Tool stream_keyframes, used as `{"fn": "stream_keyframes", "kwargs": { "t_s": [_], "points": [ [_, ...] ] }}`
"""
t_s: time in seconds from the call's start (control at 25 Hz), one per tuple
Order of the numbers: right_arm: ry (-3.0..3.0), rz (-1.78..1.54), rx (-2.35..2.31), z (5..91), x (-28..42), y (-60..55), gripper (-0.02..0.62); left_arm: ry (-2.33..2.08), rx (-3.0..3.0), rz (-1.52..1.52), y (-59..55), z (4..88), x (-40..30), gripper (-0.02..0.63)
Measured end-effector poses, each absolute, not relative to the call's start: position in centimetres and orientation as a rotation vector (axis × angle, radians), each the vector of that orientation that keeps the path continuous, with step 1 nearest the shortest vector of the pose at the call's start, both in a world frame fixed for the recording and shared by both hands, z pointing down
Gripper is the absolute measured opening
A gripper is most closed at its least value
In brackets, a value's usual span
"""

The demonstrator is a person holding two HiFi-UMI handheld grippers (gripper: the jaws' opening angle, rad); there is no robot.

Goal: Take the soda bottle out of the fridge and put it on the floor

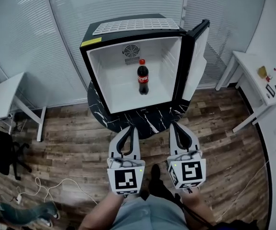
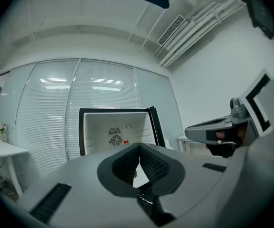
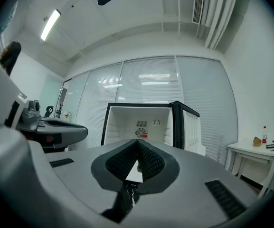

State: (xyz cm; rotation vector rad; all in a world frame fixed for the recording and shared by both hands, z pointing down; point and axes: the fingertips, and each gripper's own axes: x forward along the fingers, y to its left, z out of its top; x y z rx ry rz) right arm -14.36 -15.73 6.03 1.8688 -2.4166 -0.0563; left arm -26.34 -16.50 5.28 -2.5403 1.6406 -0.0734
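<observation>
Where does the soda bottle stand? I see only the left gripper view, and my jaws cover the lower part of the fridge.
Observer: The soda bottle stands upright, alone, about mid-floor of the open fridge.
Operator: How is the right gripper?
Observer: Its jaws are together, with nothing between them.
Operator: What lies on the floor near us?
Observer: A white cable, on the wood to your left.
</observation>
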Motion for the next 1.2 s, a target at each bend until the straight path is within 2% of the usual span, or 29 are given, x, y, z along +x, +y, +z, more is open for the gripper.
{"fn": "stream_keyframes", "kwargs": {
  "t_s": [0.6,1.2],
  "points": [
    [-2.497,0.076,1.779,9.2,-9.9,-29.4,0.014,1.711,-2.511,-0.231,-29.4,8.2,-21.2,0.018],
    [-2.687,-0.126,1.612,3.6,-11.2,-39.1,0.014,1.875,-2.295,-0.132,-36.4,3.8,-22.3,0.018]
  ]
}}
